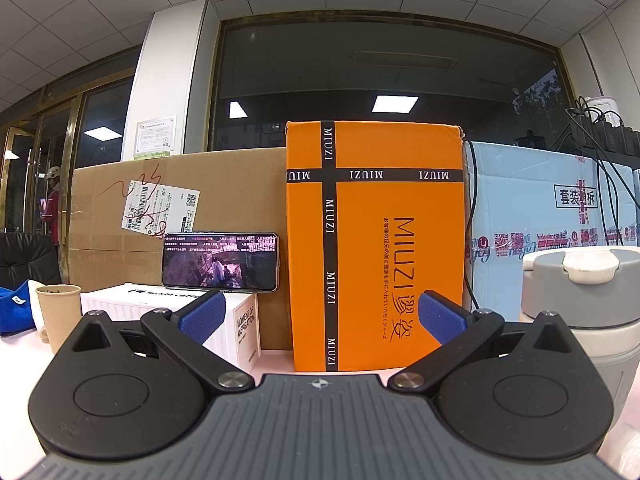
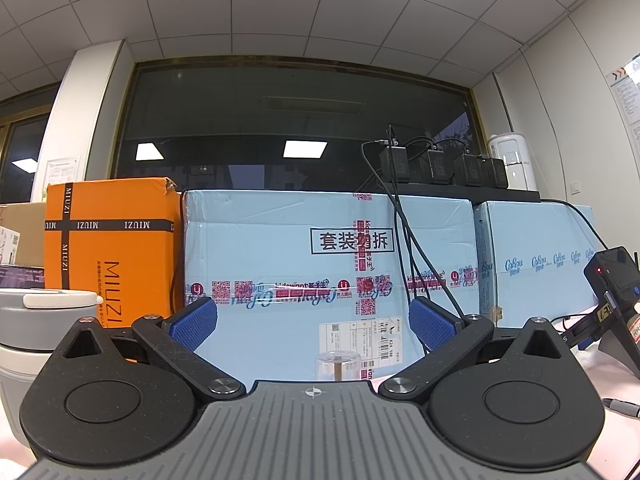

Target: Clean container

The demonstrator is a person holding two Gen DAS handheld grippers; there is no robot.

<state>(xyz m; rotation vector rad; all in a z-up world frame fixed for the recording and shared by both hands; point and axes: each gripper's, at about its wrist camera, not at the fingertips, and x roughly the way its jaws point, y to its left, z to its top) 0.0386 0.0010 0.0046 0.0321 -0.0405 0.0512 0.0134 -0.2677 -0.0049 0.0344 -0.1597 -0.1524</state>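
Far row, largest first: brown carton (image 1: 180, 216), pale blue box (image 2: 320, 264), orange MIUZI box (image 1: 376, 240) — all upright on the pink table (image 1: 276, 364). Grey-lidded container (image 1: 584, 320) stands near, right of the left gripper (image 1: 320, 312) and left of the right gripper (image 2: 312, 320); both tongs spread apart, holding nothing. Smaller: phone (image 1: 220, 262) propped on a white box (image 1: 224, 320), paper cup (image 1: 59, 312) far left — clear dome-topped item (image 2: 338, 366) just beyond the right gripper.

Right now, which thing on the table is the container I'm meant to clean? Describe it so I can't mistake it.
Find the tall orange MIUZI box standing against the pale blue carton. Just right of it, nearer the camera, stands the container: a squat off-white cup with a grey lid and white flip tab. The plain brown paper cup stands far left, lidless.
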